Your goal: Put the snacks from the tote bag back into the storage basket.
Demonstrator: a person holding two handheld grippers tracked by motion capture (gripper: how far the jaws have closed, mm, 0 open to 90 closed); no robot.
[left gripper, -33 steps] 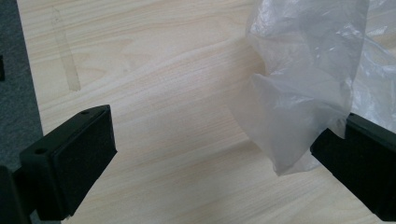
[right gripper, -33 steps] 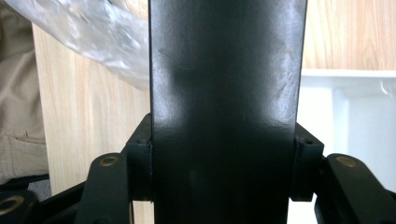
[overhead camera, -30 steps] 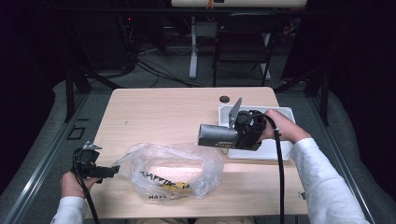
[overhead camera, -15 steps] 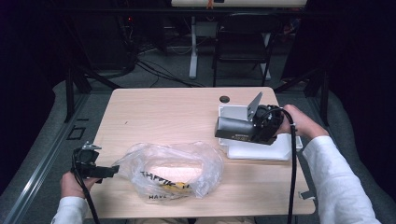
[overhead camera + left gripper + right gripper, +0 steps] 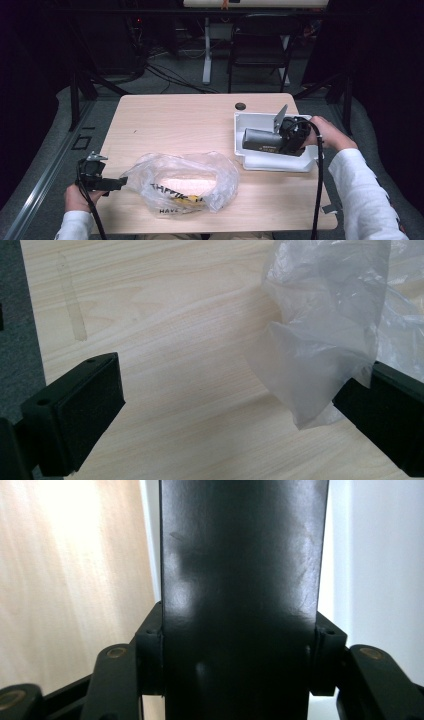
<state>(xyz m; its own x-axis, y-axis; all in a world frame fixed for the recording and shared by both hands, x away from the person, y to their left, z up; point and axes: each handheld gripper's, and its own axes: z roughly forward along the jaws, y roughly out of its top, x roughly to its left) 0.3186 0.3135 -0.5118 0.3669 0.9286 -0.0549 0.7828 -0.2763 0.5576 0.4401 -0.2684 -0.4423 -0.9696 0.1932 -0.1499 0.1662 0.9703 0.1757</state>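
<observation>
Wooden table (image 5: 190, 120) carries everything I work with here. At the left edge I see my left gripper (image 5: 102, 181) low over the surface, its jaws standing wide apart. In the left gripper view one jaw has only bare wood before it, and the other lies against a loose fold of the clear plastic bag (image 5: 325, 340). The fold is not pinched; it only drapes on that jaw. The bag (image 5: 182, 182) sits in the middle front of the table, crumpled, with printed letters and something pale inside that I cannot identify.

To the right stands a white tray (image 5: 272, 161), and over it my right gripper (image 5: 247, 139) holds a dark, flat-sided block (image 5: 262, 140). In the right gripper view the jaws are closed on both sides of this block (image 5: 240, 580), about half open because the thing is broad, and the pads press on its flanks. The tray wall shows white behind it.

My worry is the right side. The block is smooth and looks heavy for such a side grip, so I judge it could slide or tilt if I release before it rests on the tray floor, and it could knock the tray rim. On the left, the thin film may slip out when I close, since only an edge lies near the pad.
</observation>
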